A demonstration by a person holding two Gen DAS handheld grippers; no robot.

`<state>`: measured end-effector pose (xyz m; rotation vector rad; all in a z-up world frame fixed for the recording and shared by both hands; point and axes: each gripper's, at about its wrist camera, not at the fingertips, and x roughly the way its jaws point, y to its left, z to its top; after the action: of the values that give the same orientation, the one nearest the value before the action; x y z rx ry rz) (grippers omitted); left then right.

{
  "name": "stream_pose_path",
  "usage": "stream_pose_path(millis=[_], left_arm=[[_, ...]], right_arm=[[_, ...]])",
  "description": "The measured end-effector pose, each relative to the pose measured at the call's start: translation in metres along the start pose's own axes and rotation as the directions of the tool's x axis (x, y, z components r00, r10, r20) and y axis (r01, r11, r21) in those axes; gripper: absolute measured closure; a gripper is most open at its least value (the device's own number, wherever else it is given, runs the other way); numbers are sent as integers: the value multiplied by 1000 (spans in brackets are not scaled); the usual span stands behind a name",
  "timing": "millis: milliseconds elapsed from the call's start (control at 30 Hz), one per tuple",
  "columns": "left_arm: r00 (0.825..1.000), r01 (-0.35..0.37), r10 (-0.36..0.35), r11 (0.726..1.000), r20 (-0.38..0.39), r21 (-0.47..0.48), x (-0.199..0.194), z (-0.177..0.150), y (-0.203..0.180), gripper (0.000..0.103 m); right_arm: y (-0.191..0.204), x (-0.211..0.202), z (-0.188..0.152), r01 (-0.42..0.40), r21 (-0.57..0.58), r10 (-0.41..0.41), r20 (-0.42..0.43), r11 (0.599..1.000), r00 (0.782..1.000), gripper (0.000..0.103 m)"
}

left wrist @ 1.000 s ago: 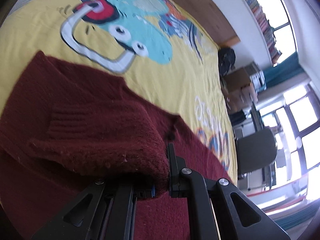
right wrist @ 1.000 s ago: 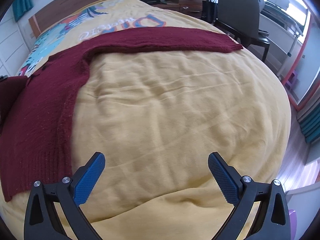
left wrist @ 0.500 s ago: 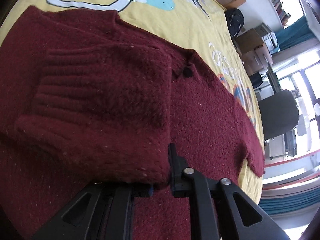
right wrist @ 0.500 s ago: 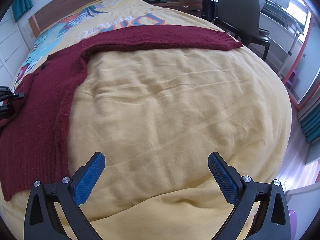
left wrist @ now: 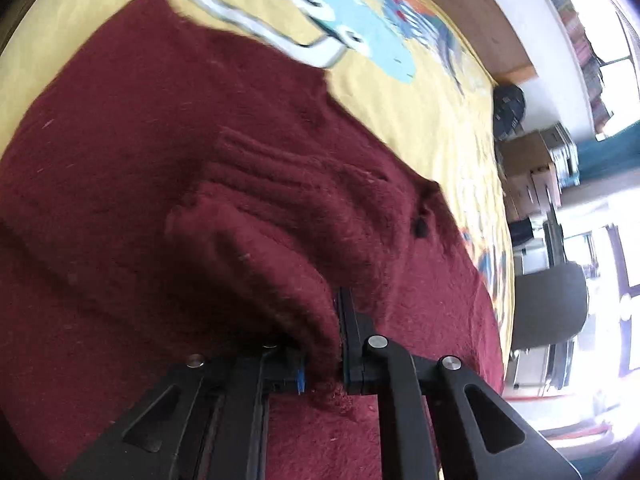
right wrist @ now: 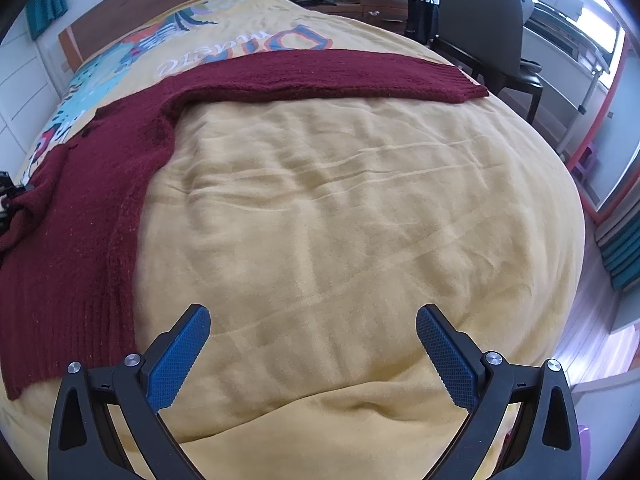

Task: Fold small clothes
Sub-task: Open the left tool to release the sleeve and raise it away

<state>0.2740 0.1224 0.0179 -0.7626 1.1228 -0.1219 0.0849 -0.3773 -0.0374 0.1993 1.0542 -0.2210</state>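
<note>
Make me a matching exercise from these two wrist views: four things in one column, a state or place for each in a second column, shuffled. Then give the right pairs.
Things
1. left gripper
2. right gripper
3. sleeve
4. chair

States or places
A. stretched flat across the blanket
B. open, holding nothing
C. beside the bed, past the cuff
D. shut on a fold of the sweater

Pairs: 1-D, 2-B, 3-A, 4-C
</note>
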Motion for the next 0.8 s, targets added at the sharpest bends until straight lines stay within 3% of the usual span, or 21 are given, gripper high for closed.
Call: stream_pose_path(millis=[300, 367, 467, 667, 800], left_arm=[[994, 50, -29, 978, -103, 204, 22, -31, -66, 93], [991, 60, -31, 972, -128, 226, 26, -37, -72, 86], [986, 83, -43, 963, -158, 255, 34, -43, -84, 64], [982, 105, -46, 938, -181, 329, 33, -49, -98, 57], [991, 54, -4, 930, -135, 363, 30, -52, -97, 57]], right_arm=[[-5, 2, 0, -4, 14, 4, -5, 1000, 1000, 0], [-7, 2, -1, -4, 19, 4, -4, 1000, 1000, 0], [-9, 2, -1, -6, 28, 7, -5, 1000, 1000, 0], [-10, 1, -2, -11, 32, 11, 0, 999, 1000, 0], [-13, -1, -1, -12, 37, 12, 7, 999, 1000, 0]])
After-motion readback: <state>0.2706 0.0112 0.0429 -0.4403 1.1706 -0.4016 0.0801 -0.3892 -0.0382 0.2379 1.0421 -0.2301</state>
